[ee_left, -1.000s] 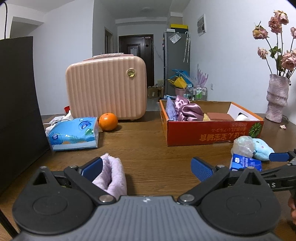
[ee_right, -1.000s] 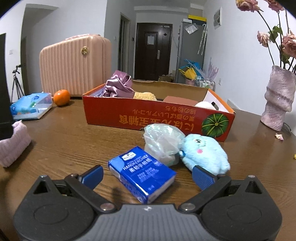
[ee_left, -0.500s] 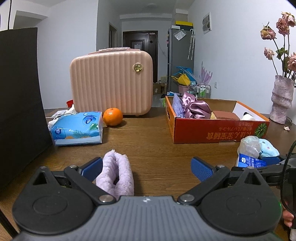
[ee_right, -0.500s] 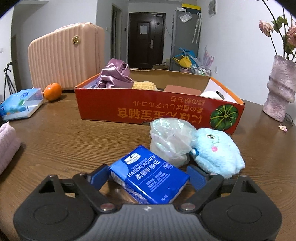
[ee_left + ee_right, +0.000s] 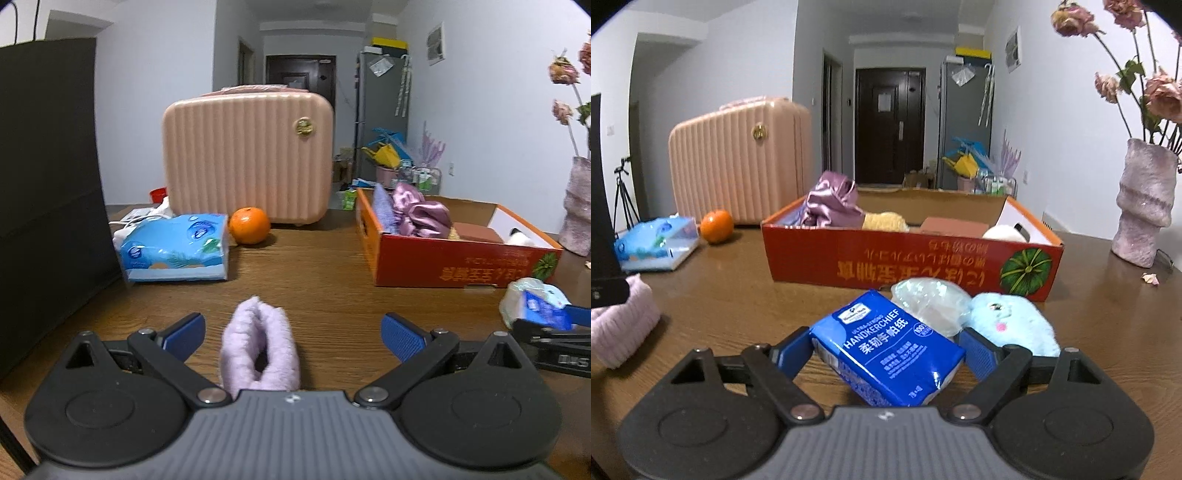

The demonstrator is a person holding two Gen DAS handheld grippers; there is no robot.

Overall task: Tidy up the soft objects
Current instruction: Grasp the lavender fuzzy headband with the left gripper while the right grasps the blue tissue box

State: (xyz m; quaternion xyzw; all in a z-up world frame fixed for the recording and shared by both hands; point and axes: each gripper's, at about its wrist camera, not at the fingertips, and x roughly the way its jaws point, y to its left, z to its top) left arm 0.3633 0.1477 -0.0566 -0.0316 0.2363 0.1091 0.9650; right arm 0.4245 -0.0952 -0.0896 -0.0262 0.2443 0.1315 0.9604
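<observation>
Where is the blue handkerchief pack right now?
In the right wrist view, the blue handkerchief pack sits between the closing right tongs, just before the plastic bag and blue plush toy.

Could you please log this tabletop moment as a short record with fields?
left claw: open, pink fluffy towel lying between its fingers, untouched
right claw: closing around the blue handkerchief pack, both pads at its sides
beside pack: clear plastic bag, light blue plush toy
red cardboard box: holds purple satin fabric, other soft items
far left: tissue pack, orange, pink suitcase
</observation>
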